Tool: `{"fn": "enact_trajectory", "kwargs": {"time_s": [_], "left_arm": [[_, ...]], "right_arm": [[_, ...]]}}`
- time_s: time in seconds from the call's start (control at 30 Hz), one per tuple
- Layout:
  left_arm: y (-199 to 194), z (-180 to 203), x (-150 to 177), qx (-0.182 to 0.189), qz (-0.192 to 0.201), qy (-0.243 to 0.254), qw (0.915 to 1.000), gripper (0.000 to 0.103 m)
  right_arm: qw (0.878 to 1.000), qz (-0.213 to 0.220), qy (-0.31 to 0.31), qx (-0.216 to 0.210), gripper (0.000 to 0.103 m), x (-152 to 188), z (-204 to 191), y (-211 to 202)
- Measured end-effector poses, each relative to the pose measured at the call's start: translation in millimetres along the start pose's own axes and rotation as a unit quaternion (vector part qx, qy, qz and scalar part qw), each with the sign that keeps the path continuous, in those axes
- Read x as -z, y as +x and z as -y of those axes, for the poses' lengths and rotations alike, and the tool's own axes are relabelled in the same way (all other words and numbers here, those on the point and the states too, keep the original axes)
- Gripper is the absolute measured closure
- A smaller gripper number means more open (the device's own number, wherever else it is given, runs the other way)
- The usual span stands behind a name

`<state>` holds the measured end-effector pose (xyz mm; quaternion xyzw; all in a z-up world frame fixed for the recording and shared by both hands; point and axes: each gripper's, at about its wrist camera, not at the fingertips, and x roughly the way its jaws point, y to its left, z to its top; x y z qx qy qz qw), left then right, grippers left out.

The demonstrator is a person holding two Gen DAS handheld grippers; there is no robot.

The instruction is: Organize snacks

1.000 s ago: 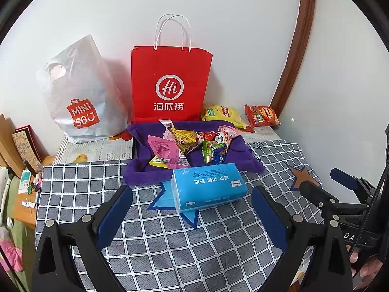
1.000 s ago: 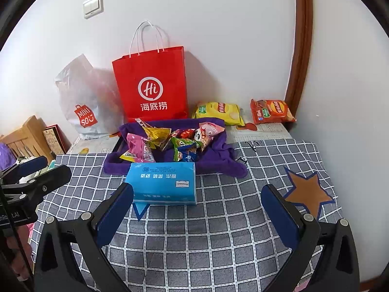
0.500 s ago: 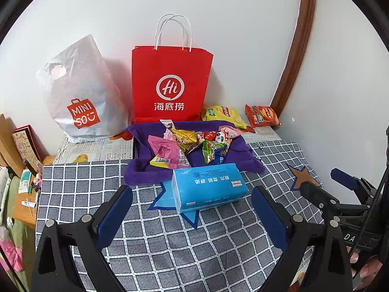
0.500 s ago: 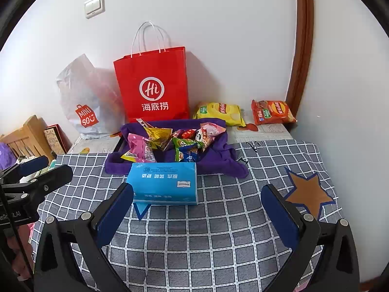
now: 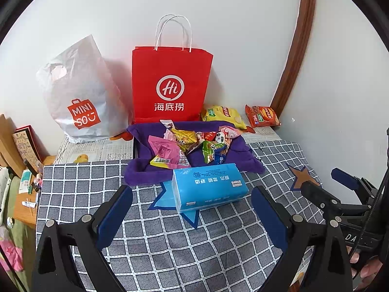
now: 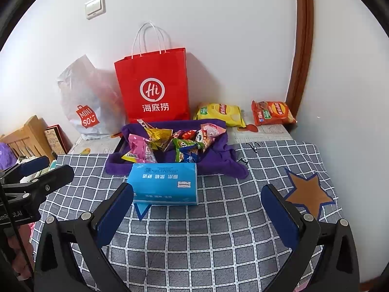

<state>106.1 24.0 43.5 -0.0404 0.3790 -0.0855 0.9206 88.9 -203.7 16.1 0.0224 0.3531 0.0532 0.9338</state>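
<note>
Several small snack packets (image 5: 192, 146) (image 6: 170, 143) lie heaped in a tray lined with a purple cloth (image 5: 143, 175) (image 6: 218, 160) at the middle of the table. A yellow chip bag (image 5: 223, 115) (image 6: 220, 113) and an orange chip bag (image 5: 262, 119) (image 6: 271, 113) lie by the back wall. A blue tissue pack (image 5: 209, 186) (image 6: 165, 182) sits in front of the tray. My left gripper (image 5: 192, 206) hovers open just short of the tissue pack. My right gripper (image 6: 197, 209) is open too, empty, to the right of the pack.
A red paper bag (image 5: 170, 85) (image 6: 153, 90) and a white plastic bag (image 5: 77, 95) (image 6: 82, 99) stand against the wall. A grey checked cloth (image 5: 170, 243) (image 6: 218, 231) covers the table. A wooden door frame (image 5: 296, 43) rises at the right; clutter (image 5: 26, 189) sits off the left edge.
</note>
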Motion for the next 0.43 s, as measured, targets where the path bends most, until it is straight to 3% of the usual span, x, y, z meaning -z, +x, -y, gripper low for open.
{"fn": "enact_trajectory", "kwargs": {"time_s": [0.43], "left_arm": [[-1.0, -0.8, -0.7, -0.01, 0.006, 0.0, 0.9999, 0.004]], "right_arm": [[1.0, 0.002, -0.005, -0.003, 0.0, -0.2, -2.5, -0.6]]}}
